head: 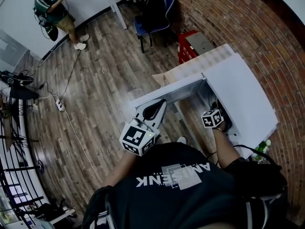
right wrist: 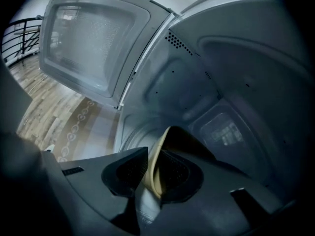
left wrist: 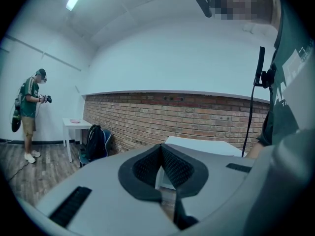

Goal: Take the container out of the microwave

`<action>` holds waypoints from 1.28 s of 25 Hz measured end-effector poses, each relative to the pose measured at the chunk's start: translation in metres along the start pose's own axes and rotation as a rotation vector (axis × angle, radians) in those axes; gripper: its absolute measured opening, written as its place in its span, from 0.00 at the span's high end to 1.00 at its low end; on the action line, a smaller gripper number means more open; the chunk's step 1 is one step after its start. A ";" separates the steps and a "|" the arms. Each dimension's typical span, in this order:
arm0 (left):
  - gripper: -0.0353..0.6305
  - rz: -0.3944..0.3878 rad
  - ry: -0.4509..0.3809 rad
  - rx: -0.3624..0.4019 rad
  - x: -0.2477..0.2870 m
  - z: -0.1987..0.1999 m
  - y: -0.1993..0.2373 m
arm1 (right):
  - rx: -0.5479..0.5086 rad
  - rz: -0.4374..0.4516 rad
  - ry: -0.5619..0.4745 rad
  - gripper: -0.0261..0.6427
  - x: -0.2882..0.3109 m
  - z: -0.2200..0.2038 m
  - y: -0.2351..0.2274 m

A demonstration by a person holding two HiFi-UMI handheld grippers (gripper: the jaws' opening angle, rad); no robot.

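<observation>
**Inside the microwave (right wrist: pixel 231 68), your right gripper (right wrist: pixel 147 157) holds the container (right wrist: pixel 156 173)**

Between your right fingers (right wrist: pixel 120 170) runs the cream rim of the container. The two pads are drawn narrow and press on it from either side. The container sits low at the front of the grey cavity, not yet lifted out. Beside it, the door (right wrist: pixel 93 43) stands swung open on the left.

Your left gripper (left wrist: pixel 161 150) is held about level out in the room, its fingers together with nothing between them. Farther off you see a brick wall (left wrist: pixel 162 114), a chair (left wrist: pixel 107 137) with a dark backpack (left wrist: pixel 94 139), a small white table (left wrist: pixel 74 124) and another person (left wrist: pixel 30 107) standing on the wood floor (left wrist: pixel 39 171).
</observation>
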State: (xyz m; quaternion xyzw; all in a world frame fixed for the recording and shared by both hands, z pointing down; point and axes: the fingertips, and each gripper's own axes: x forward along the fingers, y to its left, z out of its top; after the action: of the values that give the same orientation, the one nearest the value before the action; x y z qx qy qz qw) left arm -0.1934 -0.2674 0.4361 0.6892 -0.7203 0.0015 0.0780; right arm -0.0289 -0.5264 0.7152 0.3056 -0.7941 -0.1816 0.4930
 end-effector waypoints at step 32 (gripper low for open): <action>0.94 -0.195 -0.026 -0.041 -0.063 -0.004 0.065 | 0.179 0.125 -0.010 0.89 -0.101 0.044 0.110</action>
State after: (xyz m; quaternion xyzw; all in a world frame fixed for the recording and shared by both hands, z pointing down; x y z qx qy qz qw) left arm -0.2549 -0.2009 0.4396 0.7543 -0.6507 -0.0301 0.0825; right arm -0.0689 -0.3779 0.6930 0.2975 -0.8271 -0.0806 0.4701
